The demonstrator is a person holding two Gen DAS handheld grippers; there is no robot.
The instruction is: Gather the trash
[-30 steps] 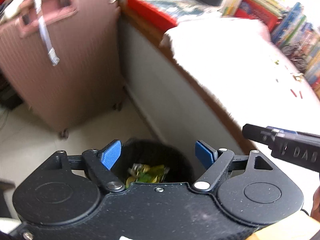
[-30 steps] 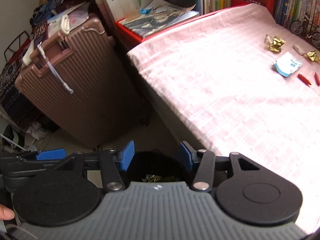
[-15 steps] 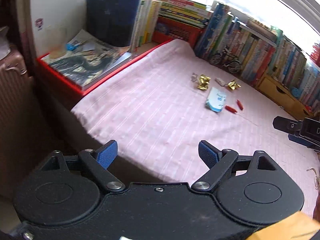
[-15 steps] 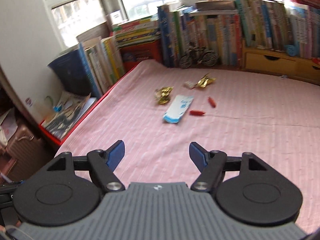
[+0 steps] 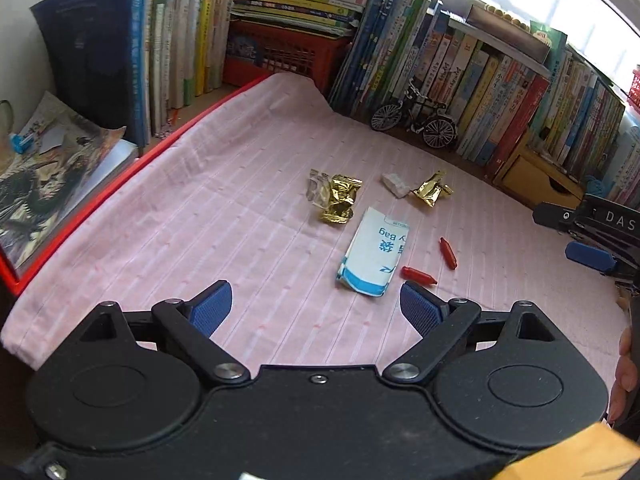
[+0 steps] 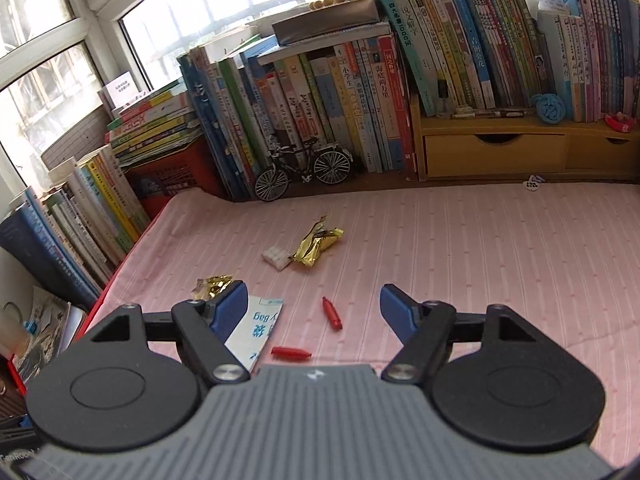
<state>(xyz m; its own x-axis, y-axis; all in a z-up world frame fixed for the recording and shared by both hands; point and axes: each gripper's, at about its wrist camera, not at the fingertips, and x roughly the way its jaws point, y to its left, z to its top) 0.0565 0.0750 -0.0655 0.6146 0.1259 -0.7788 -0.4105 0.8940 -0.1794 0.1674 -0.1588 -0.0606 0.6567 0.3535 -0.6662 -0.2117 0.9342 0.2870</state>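
Observation:
Trash lies on the pink bedsheet (image 5: 208, 216): a white-and-blue paper bag (image 5: 374, 256), a crumpled gold wrapper (image 5: 338, 198), a second gold wrapper (image 5: 432, 190), a small white scrap (image 5: 394, 184) and two red pieces (image 5: 418, 275) (image 5: 448, 253). My left gripper (image 5: 316, 308) is open and empty just short of the paper bag. My right gripper (image 6: 314, 312) is open and empty over the red pieces (image 6: 332, 314) (image 6: 290, 352), its left finger covering part of the paper bag (image 6: 256, 332) and a gold wrapper (image 6: 212, 284). The other gold wrapper (image 6: 316, 244) and white scrap (image 6: 276, 258) lie further ahead.
Rows of books (image 6: 360, 80) line the far edge, with a model bicycle (image 6: 304, 170), a red crate (image 5: 280, 54) and a wooden drawer unit (image 6: 496, 154). A red tray of magazines (image 5: 44, 184) borders the left side. A person's hand (image 5: 624, 372) shows at the right edge.
Both grippers have swung up from the black bin on the floor beside the suitcase to face the bed, then moved closer to the trash. Both stay open and empty.

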